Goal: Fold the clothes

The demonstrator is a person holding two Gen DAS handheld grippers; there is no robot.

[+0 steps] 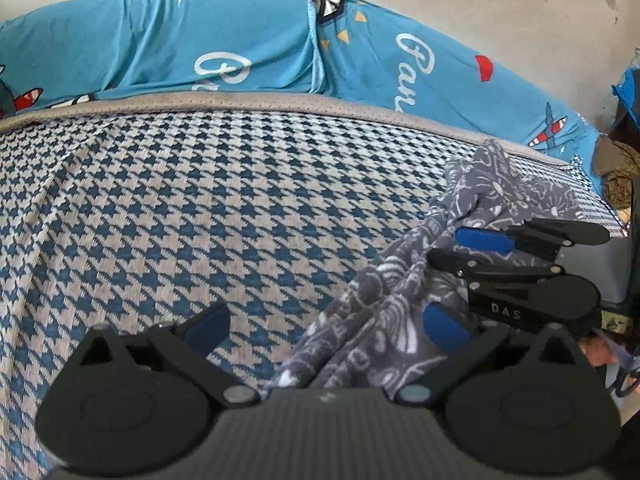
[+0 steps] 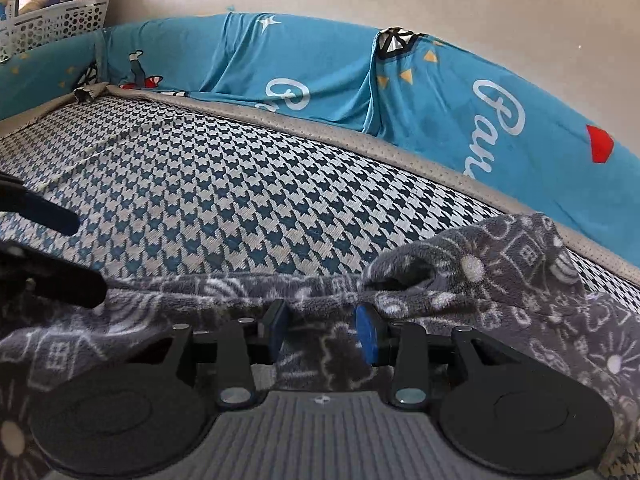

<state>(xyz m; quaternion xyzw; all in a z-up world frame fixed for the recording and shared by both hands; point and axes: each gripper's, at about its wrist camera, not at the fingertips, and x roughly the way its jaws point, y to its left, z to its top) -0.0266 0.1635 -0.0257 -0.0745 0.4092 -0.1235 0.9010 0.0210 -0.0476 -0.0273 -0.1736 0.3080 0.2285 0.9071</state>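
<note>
While grippers spread, mat (image 1: 180,208) lies bare.

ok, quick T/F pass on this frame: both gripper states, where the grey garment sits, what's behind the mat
1. The left gripper is open. True; the grey garment drapes past its right finger, unclamped.
2. The right gripper is shut on the garment. False; its fingers stand apart with fabric lying between them.
3. The garment lies flat and neatly folded. False; it is bunched and rumpled on the houndstooth mat.
4. A blue printed sheet runs behind the mat. True.
5. A white basket sits at the far left corner in the right wrist view. True.
6. The two grippers are far apart, out of each other's view. False; each shows in the other's camera.
</note>
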